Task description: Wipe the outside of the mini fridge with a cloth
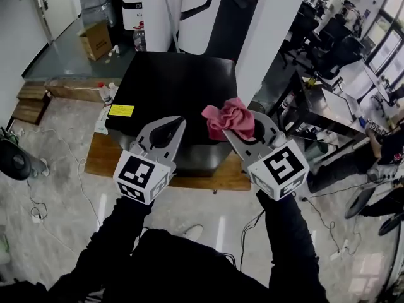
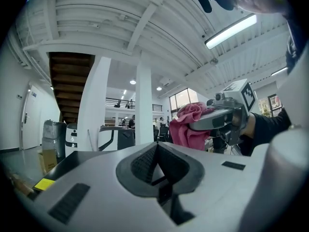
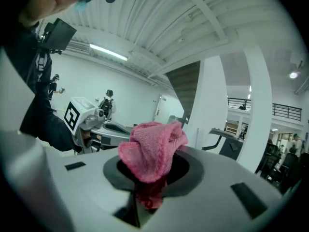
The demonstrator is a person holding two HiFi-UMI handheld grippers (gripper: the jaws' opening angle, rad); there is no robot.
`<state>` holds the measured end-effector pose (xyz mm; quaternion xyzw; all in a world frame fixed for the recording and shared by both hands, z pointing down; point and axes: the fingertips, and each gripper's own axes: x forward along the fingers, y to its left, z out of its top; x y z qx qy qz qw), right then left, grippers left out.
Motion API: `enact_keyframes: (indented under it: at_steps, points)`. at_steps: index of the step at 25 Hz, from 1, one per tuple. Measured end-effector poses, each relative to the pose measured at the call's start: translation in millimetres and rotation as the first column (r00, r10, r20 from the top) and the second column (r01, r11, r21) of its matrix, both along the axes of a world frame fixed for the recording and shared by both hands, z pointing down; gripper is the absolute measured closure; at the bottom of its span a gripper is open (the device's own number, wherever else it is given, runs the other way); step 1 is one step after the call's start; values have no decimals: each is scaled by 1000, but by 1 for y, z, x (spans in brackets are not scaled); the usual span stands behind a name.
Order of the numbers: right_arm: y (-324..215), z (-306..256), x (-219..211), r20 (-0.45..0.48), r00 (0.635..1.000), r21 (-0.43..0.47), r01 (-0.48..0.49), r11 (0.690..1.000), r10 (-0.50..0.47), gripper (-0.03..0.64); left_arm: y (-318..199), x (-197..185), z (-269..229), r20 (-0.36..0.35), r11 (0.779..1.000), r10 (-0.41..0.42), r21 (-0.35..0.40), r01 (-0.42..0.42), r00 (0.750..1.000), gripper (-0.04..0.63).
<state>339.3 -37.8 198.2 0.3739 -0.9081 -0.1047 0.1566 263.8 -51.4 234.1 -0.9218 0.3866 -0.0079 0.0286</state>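
Two claws: the left claw (image 1: 177, 124) has its jaws pressed together on nothing; the right claw (image 1: 221, 129) is clamped on the cloth (image 1: 228, 117).
Cloth look: pink, crumpled into one lumpy wad with soft folds.
Cloth texture: a fine ribbed knit, matte.
Fridge (image 1: 170, 81): a black box with a flat, dull top and squared edges. A yellow label (image 1: 121, 110) sits near its front left corner.
Base: the fridge stands on a wooden board (image 1: 104, 156) on the pale marbled floor (image 1: 57, 188).
Cloth to claw: the wad bulges out over the right claw's tip, and a tail is pinched down in the slot between the jaws.
Cloth to fridge: over the top's front right corner in the head view. I cannot tell whether they touch.
Left claw to cloth: just beside it and apart from it.
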Motion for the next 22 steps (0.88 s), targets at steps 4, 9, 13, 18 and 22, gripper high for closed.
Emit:
enact_keyframes:
  at_steps: [4,9,13,18,22]
  points:
    - [22,6,-65,16,998,33,63,997,-64,526,16,-49,6,-18,1000,-4,14,5,1000,589]
    - [35,30,-154,8,994,79,104,991,-105,526,23,-133,19,-30,997,-71,18,71,997,589]
    - [37,65,-219,-14,995,92,96,991,-95,526,28,-196,36,-29,995,-99,14,99,995,589]
    - [21,115,-280,-137,991,209,21,978,7,526,25,-253,70,-29,996,-92,0,92,995,589]
    - [9,146,-306,-297,947,338,-15,941,121,526,19,-272,92,-40,997,-68,-26,67,997,589]
